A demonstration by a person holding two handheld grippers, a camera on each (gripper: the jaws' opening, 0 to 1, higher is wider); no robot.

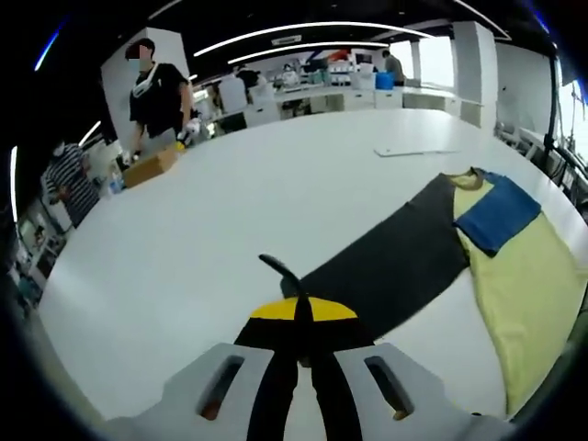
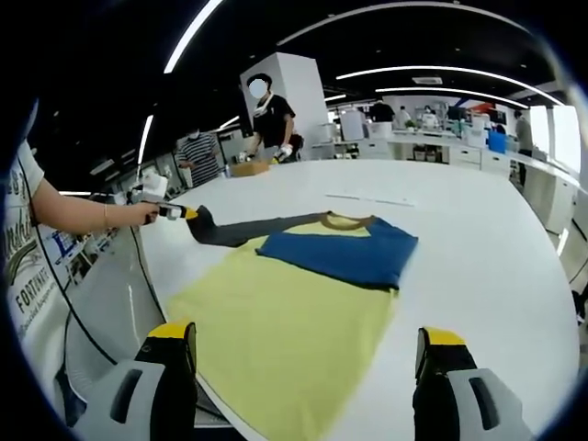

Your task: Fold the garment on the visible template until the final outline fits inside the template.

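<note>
A garment with a yellow body [image 1: 524, 285] lies spread on the white table [image 1: 230, 220]. One blue sleeve [image 1: 496, 213] is folded across the body near the collar. The dark grey sleeve [image 1: 395, 253] stretches out sideways, and my left gripper [image 1: 303, 310] is shut on its cuff [image 1: 276, 268]. In the right gripper view the yellow body [image 2: 285, 322], blue sleeve [image 2: 340, 248] and grey sleeve [image 2: 248, 230] lie ahead. There the left gripper [image 2: 175, 212], held by a hand, pinches the cuff at the table's left edge. My right gripper [image 2: 306, 333] is open above the hem, with nothing in it.
A thin flat white sheet [image 1: 413, 149] [image 2: 367, 199] lies on the table beyond the garment. A cardboard box [image 1: 152, 167] [image 2: 248, 168] sits at the far edge where a person [image 1: 158, 92] stands. Desks and more people fill the background.
</note>
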